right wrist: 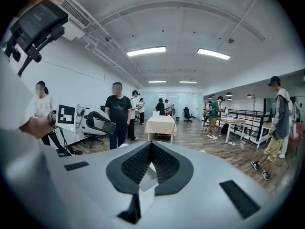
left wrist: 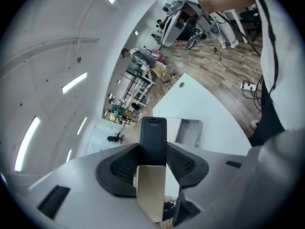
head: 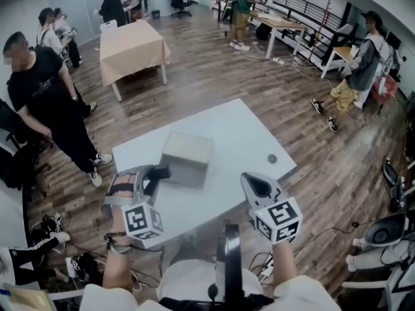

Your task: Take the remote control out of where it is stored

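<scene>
A black remote control [left wrist: 153, 138] stands upright between the pads of my left gripper [left wrist: 153, 152], which is shut on it. In the head view that left gripper [head: 154, 174] hovers over the near left part of the white table [head: 246, 135], the remote control [head: 159, 172] sticking out toward the grey storage box [head: 187, 158]. The box [left wrist: 190, 130] lies just beyond the remote's tip. My right gripper [head: 255, 184] is raised at the near right, jaws closed together with nothing in them [right wrist: 151, 162]. From the right gripper view, the left gripper [right wrist: 93, 121] and remote [right wrist: 107, 127] show at the left.
A small dark round object [head: 272, 158] lies on the table's right side. A person in black [head: 48, 102] stands to the left of the table. A cloth-covered table [head: 132, 47] stands further back. Cables and shoes lie on the wood floor around.
</scene>
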A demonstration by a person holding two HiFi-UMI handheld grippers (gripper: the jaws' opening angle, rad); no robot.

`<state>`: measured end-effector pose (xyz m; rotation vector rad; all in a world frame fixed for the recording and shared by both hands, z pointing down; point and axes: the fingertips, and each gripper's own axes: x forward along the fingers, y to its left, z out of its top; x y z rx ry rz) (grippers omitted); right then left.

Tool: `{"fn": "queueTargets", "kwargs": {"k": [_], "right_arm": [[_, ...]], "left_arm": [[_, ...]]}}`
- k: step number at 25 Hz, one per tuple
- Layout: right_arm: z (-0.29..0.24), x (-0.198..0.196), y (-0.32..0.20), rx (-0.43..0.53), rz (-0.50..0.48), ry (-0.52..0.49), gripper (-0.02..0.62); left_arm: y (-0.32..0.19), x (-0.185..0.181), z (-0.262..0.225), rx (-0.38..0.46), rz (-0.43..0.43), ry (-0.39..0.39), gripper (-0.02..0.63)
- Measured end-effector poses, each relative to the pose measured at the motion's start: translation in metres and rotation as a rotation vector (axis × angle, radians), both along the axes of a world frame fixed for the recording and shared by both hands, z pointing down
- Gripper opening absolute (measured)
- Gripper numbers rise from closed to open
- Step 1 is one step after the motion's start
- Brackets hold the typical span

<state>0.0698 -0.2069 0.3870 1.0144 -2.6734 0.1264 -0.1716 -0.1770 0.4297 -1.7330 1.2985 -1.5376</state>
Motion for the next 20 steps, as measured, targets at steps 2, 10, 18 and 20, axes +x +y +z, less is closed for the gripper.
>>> {"fn": "queueTargets", "kwargs": {"k": [2, 10, 18, 20], "right_arm": [[-0.003, 0.004, 0.002, 0.01, 0.013, 0.001, -0.002], [-0.009, 0.009, 0.007, 0.034, 0.025, 0.002, -0.001], [-0.01, 0.008, 0.013, 0.041, 0.02, 0.005, -0.001], [-0.01, 0.008, 0.012, 0.042, 0.02, 0.007, -0.001]], "left_arm": [[0.002, 0.001, 0.0, 0.003, -0.007, 0.006, 0.187], [0.008, 0.008, -0.001, 0.016, -0.009, 0.022, 0.187], [0.012, 0.012, -0.009, 0.045, -0.005, 0.031, 0.187], [0.012, 0.015, -0.011, 0.047, 0.002, 0.032, 0.187]]}}
